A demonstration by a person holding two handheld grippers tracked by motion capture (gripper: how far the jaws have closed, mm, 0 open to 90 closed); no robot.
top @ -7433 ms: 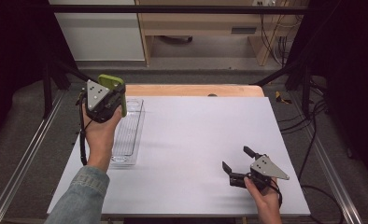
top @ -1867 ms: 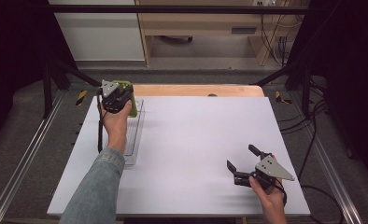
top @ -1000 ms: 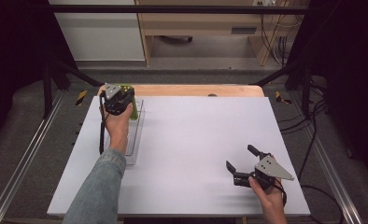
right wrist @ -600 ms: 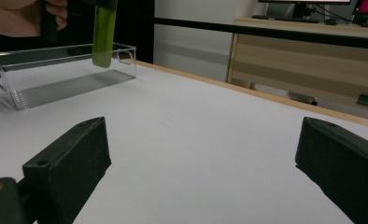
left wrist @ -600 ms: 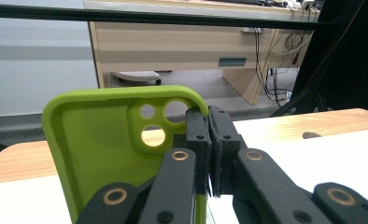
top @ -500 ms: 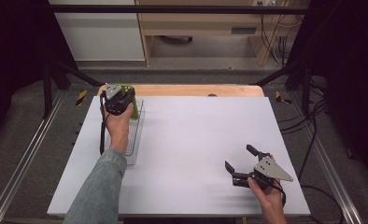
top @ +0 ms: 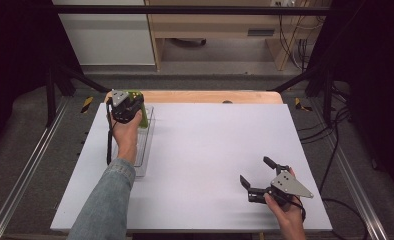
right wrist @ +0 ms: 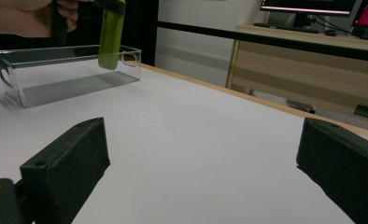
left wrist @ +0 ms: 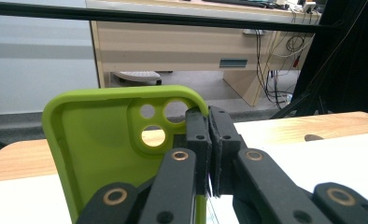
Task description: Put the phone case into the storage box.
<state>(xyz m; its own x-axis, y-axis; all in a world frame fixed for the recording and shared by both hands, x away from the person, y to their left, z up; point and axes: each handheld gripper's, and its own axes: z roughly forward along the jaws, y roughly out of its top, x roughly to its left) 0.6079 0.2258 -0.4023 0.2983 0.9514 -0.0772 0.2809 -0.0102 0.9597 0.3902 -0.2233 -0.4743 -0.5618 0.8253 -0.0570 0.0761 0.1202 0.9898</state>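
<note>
No readable writing on anything. Left gripper (left wrist: 209, 154) is clamped on the edge of a green phone case (left wrist: 102, 154), held upright with its lower end inside the far end of the clear bin (right wrist: 70, 79). Right gripper (top: 257, 176) sits near table (top: 205, 150) corner, jaws apart, nothing between them.

My left forearm wears a blue-grey denim sleeve (top: 102, 202), cuffed at the wrist. The left gripper (left wrist: 209, 140) is matte black, its two jaws built from flat plastic links pinned with brass-ringed pivots and small dark screw holes; a grey three-cornered plate sits on its top and a black cable (top: 108, 145) trails from it. The right gripper (top: 259, 176) is the same black build, with blocky square jaw pads and its own grey triangular plate.
</note>
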